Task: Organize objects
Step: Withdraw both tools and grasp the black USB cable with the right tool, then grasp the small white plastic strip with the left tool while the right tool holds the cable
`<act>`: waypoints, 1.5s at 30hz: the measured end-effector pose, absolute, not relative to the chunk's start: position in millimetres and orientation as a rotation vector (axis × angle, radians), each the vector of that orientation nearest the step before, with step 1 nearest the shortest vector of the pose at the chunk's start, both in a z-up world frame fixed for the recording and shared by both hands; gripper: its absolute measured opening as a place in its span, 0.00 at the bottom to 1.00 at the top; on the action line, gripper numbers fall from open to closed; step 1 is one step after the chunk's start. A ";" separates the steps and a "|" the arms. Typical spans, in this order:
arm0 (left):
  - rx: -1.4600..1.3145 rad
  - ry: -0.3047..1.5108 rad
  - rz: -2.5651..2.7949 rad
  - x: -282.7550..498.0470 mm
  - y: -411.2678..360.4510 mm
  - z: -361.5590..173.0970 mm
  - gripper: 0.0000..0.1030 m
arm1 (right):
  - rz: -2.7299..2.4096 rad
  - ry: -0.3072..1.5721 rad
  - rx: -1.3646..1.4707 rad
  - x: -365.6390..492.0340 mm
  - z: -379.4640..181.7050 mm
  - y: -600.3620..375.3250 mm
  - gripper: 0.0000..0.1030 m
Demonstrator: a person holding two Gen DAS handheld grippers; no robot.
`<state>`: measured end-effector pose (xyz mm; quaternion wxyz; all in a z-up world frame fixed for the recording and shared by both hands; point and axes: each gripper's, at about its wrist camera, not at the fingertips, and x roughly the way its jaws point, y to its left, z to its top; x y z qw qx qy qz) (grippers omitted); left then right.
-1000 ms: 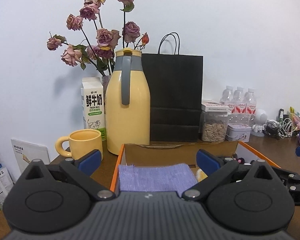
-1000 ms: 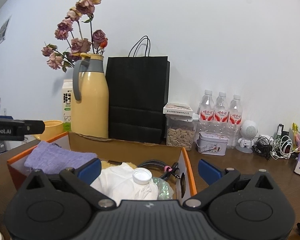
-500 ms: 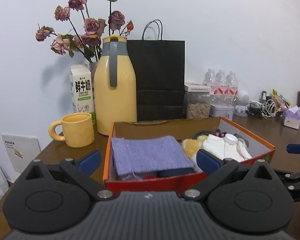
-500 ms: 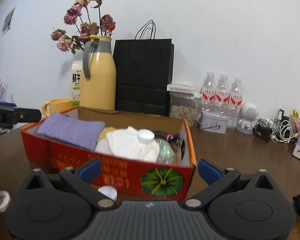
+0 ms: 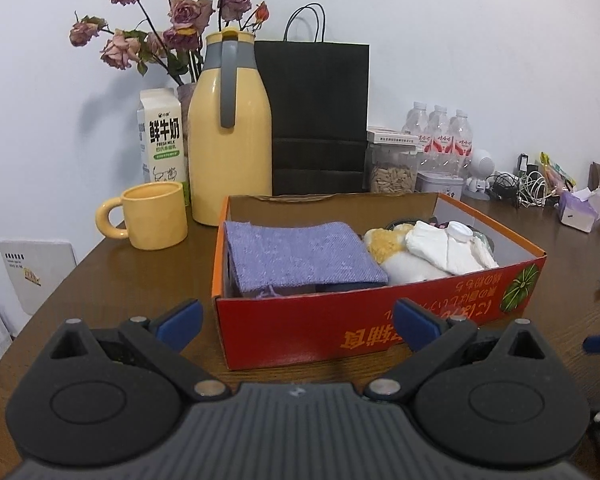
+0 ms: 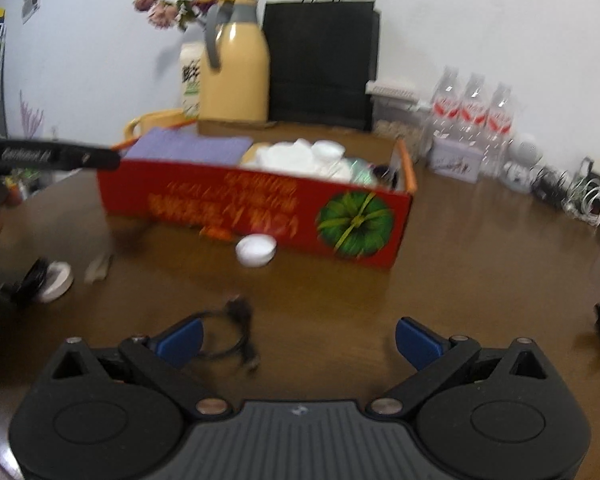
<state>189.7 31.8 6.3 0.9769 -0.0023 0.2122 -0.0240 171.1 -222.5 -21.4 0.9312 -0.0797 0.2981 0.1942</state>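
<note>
On the left of the brown desk (image 5: 100, 272) stood a yellow mug (image 5: 152, 216), with a milk carton (image 5: 162, 136) and a yellow thermos jug (image 5: 230, 132) behind it and a black paper bag (image 5: 320, 116) next along the wall. The left gripper (image 5: 296, 322) hung just before the red cardboard box (image 5: 380, 320), its jaws wide apart and gripping nothing. Inside the box a folded purple cloth (image 5: 300, 256) filled the left half; white cloth (image 5: 444, 252) and a white-capped bottle (image 5: 460, 232) lay on the right.

In the blurred right wrist view, the right gripper (image 6: 298, 340) hovered over bare desk, its jaws wide but closing, with nothing between them. A black cable (image 6: 236, 332) lay just beside its left finger. Farther off, a white cap (image 6: 256, 250) sat on the desk close against the box front.
</note>
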 end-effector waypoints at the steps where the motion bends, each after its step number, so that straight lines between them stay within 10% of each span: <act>1: -0.006 0.431 -0.047 189.7 32.2 5.8 1.00 | 0.405 0.616 -0.165 170.2 -22.7 -219.3 0.90; 16: -0.061 0.489 -0.041 189.8 46.0 -4.0 1.00 | 0.476 0.630 -0.143 188.6 -23.5 -192.0 0.12; 41: -0.008 0.685 -0.005 183.0 18.4 -19.8 1.00 | 0.295 0.420 -0.098 164.9 -7.6 -201.8 0.11; 45: 0.030 0.721 0.011 183.1 4.3 -23.7 0.81 | 0.293 0.403 -0.099 162.2 -7.0 -202.2 0.11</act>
